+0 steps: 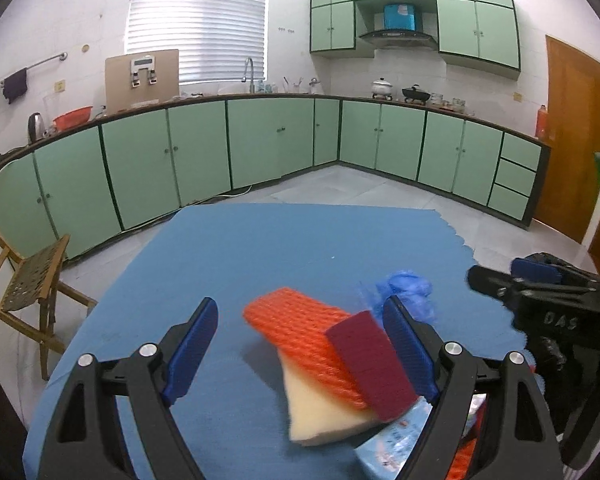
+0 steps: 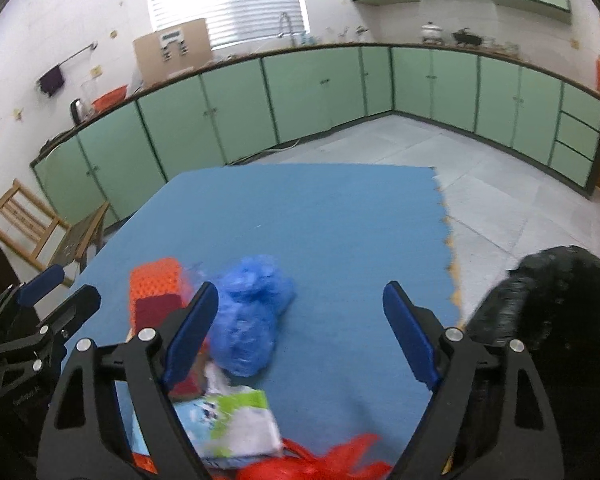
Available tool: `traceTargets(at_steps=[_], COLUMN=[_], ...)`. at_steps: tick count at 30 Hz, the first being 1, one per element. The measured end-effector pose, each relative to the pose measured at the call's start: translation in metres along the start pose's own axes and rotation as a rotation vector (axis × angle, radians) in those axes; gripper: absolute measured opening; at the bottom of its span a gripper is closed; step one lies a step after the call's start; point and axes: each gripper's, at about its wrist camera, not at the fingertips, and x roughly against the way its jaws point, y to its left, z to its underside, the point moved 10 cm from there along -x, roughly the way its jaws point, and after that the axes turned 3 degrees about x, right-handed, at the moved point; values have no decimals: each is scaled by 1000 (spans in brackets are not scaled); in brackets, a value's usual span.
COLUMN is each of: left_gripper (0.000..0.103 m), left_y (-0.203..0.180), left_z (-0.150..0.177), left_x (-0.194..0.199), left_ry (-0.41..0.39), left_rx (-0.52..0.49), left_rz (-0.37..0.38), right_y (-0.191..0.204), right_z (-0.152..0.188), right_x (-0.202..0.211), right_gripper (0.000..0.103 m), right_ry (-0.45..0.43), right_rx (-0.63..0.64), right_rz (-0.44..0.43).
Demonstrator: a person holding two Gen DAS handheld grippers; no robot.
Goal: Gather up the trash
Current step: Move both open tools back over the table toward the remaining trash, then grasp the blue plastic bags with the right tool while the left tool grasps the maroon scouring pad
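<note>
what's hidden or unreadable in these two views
- Light blue packet: left wrist view, print blurred, partly under the sponge and cut by the bottom edge.
- Red plastic bag: right wrist view, cut by the bottom edge.
- Black bag: right wrist view, blurred, opening not visible.
- Printed wrapper: text too blurred.

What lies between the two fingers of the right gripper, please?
In the right wrist view, the right gripper is open: the crumpled blue plastic bag lies by its left finger, and bare blue mat fills the rest.
</note>
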Motion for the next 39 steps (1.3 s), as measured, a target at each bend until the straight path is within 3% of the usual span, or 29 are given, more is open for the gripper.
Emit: traceTargets(at_steps=[10,16,18,21,30,39], left_gripper=[83,83,83,83,83,83], left_y=[22,27,26,24,-7,-39], left_z=[7,11,11,13,17,32], left_x=[-11,-16,-16,-15,-13,-28], left_ry=[20,32,34,37,48,87], left_rx=[29,43,45,48,37,23], left_rz=[-23,-14,-9,7,65,60], right_y=[32,43,48,51,19,-20], right_z=[12,22,23,23,11,15], right_x=[-38,-49,-50,-47,-22,-6], right_gripper=[68,43,29,24,23,23], right_ry=[90,140,150,150,90,69], right_rx=[49,61,67,81,27,0], right_rz=[-40,-81,-111,-125,-81,-36])
